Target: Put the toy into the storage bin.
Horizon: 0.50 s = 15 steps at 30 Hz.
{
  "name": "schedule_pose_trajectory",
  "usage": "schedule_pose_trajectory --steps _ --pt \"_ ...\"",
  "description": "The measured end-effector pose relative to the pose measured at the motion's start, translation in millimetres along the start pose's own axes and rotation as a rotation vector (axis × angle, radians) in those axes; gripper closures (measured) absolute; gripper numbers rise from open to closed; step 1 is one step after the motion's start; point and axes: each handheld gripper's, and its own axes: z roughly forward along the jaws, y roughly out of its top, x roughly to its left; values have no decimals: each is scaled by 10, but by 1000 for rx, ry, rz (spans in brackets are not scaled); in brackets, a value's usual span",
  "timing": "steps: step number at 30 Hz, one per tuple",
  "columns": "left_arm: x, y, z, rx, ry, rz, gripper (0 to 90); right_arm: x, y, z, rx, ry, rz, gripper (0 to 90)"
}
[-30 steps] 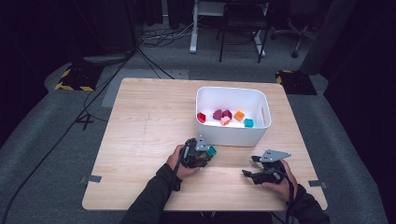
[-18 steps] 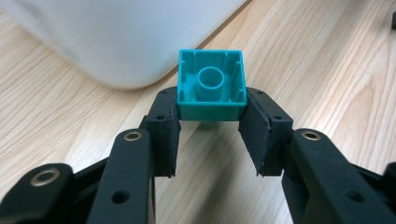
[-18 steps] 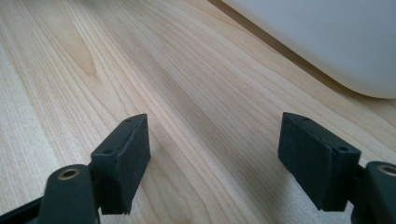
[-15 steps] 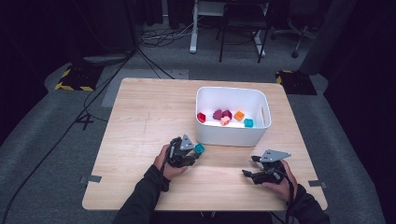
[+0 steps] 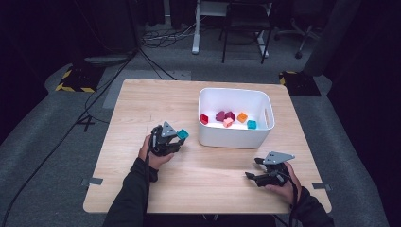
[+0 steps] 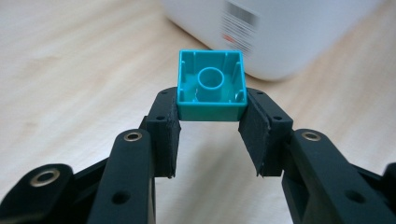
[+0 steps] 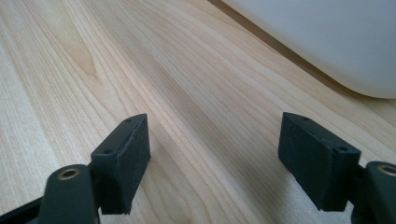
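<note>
A teal block (image 6: 211, 86) was seen between black pads (image 6: 163, 135); the bin (image 5: 234, 137) was white, the table (image 5: 142, 104) pale wood.

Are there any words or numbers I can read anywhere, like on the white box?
Nothing can be read.
The sticker on the white box: dark lines like a barcode and a small red mark, too blurred to read.
The teal block in the left gripper: no writing.

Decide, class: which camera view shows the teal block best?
The left gripper view: the teal block sits close up between the fingers, its hollow underside visible. The high view shows it as a small teal speck beside the white bin.
</note>
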Motion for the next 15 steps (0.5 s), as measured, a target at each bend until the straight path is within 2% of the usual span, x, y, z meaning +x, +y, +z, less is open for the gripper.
schedule_pose_trajectory --steps 1,2,3,4,5,8,9,12,15 --pt "39 16 -14 -7 2 -18 589 0 0 0 0 0 -1 251" --pt "85 36 -41 -15 26 -12 589 0 0 0 0 0 0 252" --pt "128 56 -55 -17 18 -29 589 0 0 0 0 0 0 251" --pt "178 81 -74 -31 30 -49 589 0 0 0 0 0 0 252" --pt "212 102 -97 -35 45 -50 589 0 0 0 0 0 0 251" --pt "332 185 -147 -60 50 -97 589 -1 0 0 0 0 -1 251" --pt "364 209 -158 -66 61 -94 589 0 0 0 0 0 0 251" --pt "436 297 -186 -90 86 -122 589 0 0 1 0 1 0 251" --pt "490 388 -220 -94 106 -126 589 0 0 0 0 0 0 251"
